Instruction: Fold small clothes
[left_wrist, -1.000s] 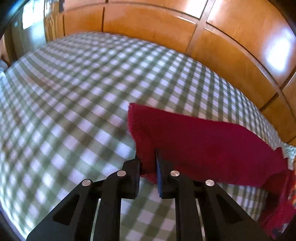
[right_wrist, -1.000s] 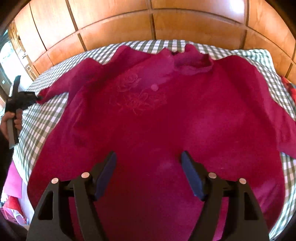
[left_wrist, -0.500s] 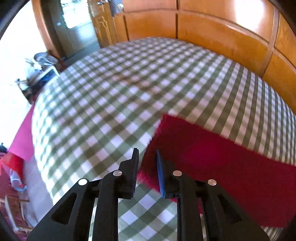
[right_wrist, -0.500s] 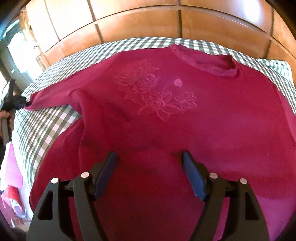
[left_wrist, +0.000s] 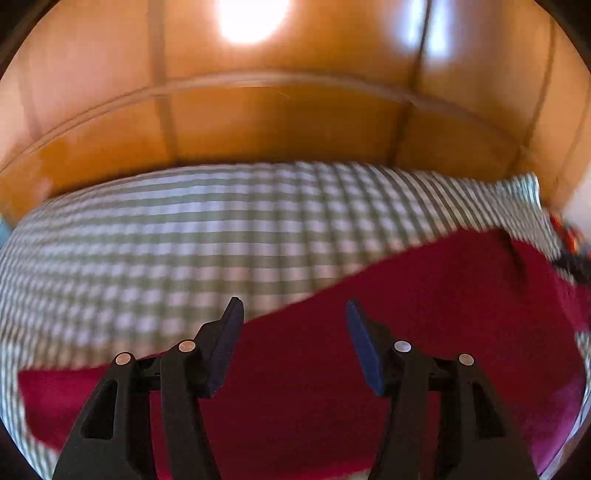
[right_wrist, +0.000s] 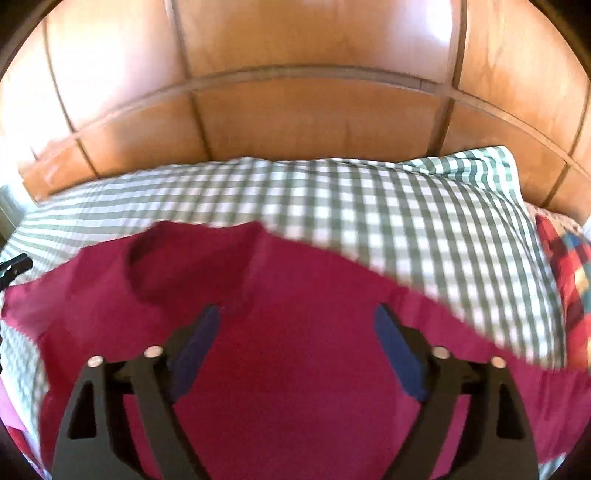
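Through the left wrist camera we see our left tongs (left_wrist: 293, 314) spread apart above the red garment (left_wrist: 424, 332), their jaws having just been opening; the cloth lies beneath the gap, but neither blue pad presses on it, so the tongs are released. The garment spreads across the lower half of this view, lying on the bed's green-and-white checked sheet (left_wrist: 184, 236), with one edge running diagonally up to the right. The picture is blurred. Behind the bed stands a wooden panelled wall (left_wrist: 288, 122) with a bright glare on it.

Through the right wrist camera our right tongs (right_wrist: 295, 321) also stand wide, their jaws likewise having just been opening, with nothing clamped between them; the same red garment (right_wrist: 295, 387) lies below, filling the lower middle of the view on the checked sheet (right_wrist: 424, 229). Its round neck opening (right_wrist: 177, 266) shows up and to the left of the tongs. At the far left edge a dark tip of the left tongs (right_wrist: 14, 266) peeks in. At the right edge lies a multicoloured checked fabric (right_wrist: 565, 266), beside the sheet. The wooden wall (right_wrist: 314, 118) rises behind.
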